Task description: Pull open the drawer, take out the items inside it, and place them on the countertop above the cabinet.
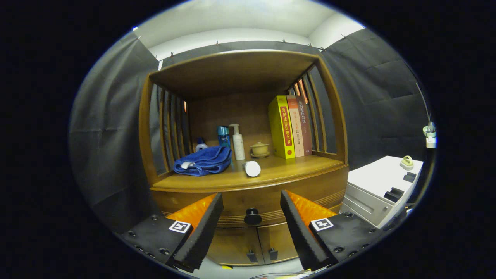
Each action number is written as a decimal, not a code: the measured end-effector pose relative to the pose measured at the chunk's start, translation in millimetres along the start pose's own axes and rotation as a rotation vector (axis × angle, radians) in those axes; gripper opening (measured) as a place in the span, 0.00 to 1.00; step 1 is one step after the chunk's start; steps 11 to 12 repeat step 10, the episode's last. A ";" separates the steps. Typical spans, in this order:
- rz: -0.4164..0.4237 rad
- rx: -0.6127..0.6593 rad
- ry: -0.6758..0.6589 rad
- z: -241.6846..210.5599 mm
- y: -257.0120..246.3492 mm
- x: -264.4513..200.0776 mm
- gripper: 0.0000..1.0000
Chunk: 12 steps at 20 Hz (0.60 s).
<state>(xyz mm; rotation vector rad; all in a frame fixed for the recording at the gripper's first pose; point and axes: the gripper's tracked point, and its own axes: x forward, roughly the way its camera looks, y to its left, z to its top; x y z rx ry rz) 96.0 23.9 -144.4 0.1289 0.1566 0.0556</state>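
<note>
One big wooden cabinet (248, 186) takes up most of what we see, its drawer (255, 201) sitting flush and shut under the tabletop (271, 170). On that tabletop there's already a blue towel (203, 161), three books (290, 126), a pump bottle (237, 141), a blue bottle (223, 135), a little lidded cup (259, 149) and a white cylinder on its side (252, 168). So honestly this fits both a drawer yet to be emptied and one emptied and pushed back in; we can't tell which, and whatever's inside is hidden.

Our hand-held gripper (252, 232) is released, fingers spread wide and holding nothing, with the dark round drawer knob (252, 216) sitting between them, a bit ahead. If the pull is what's coming, we'd keep the knob centred between the fingers, close squarely on it and draw straight back, since a round knob will probably slip out of a skewed grip.

Writing-wise: the book spines carry Chinese characters, too small for us to read reliably. Each finger mount has a square black-and-white marker tag (180, 226).
</note>
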 end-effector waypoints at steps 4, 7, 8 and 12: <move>0.017 0.008 -0.117 44.1 -13.4 -52.9 0.97; 0.074 0.024 -0.113 70.9 4.2 -101.9 0.97; 0.094 0.020 -0.118 76.5 7.2 -109.4 0.97; 0.123 0.007 -0.144 86.3 11.3 -117.3 0.97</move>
